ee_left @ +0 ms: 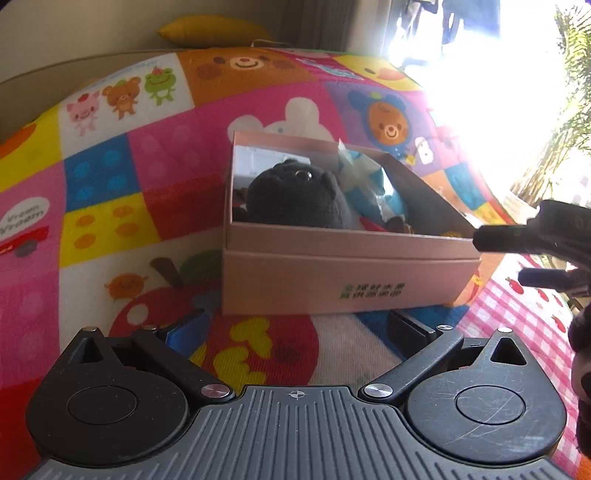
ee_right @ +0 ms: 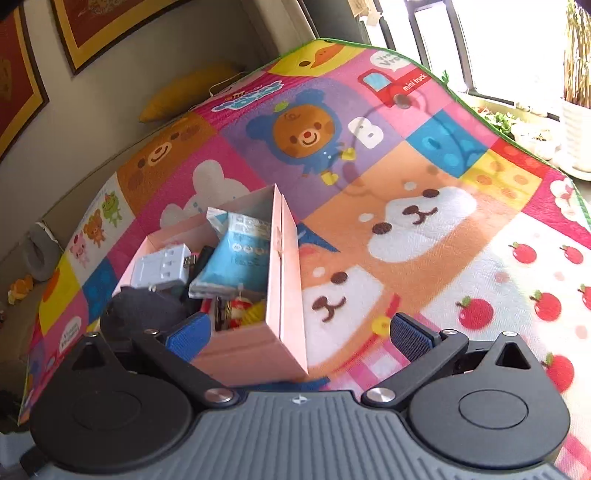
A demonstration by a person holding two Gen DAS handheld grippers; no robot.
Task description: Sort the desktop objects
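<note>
I see a cartoon mat [ee_right: 424, 229] carrying a pink box [ee_left: 332, 273], pictures [ee_right: 92, 29] behind. Both my grippers, left [ee_left: 299, 332] and right [ee_right: 299, 336], hover with jaws released, empty.

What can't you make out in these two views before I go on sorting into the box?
- Left wrist view: glare from the window washes out the mat behind the box, upper right.
- Left wrist view: the right hand-held gripper is cut off by the right edge.
- Right wrist view: the small items under the blue packet are mostly hidden by it and the black plush.
- Left wrist view: the box's green print is too blurred to read.
</note>
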